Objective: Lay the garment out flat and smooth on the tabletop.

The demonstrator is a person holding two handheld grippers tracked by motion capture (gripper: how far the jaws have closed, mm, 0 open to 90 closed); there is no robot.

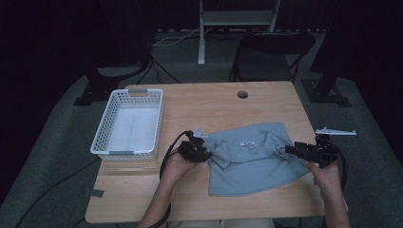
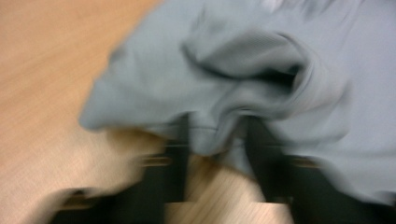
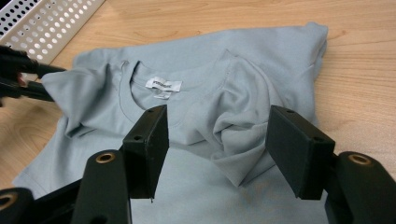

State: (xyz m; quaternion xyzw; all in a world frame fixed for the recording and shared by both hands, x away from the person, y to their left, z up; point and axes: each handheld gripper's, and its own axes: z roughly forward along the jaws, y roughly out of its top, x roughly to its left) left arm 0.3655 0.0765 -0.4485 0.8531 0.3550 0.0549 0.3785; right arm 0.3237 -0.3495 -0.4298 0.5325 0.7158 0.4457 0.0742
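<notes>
A grey-blue t-shirt (image 1: 252,164) lies on the wooden table (image 1: 142,190), collar label up, with both sleeves bunched. At the shirt's left sleeve, my left gripper (image 1: 205,153) has cloth draped over and between its jaws; the left gripper view is blurred, and the t-shirt (image 2: 196,79) folds down into the left gripper (image 2: 217,128). The right gripper view has that left gripper (image 3: 49,79) pinching the sleeve. My right gripper (image 1: 288,149) stands open at the shirt's right side. There the right gripper (image 3: 218,114) straddles a raised fold of the t-shirt (image 3: 187,60).
A white perforated basket (image 1: 102,128) stands empty on the table's left half, its corner close to the left gripper in the basket (image 3: 46,23) view. A cable hole (image 1: 243,94) sits near the far edge. A dark chair (image 1: 271,47) is behind the table.
</notes>
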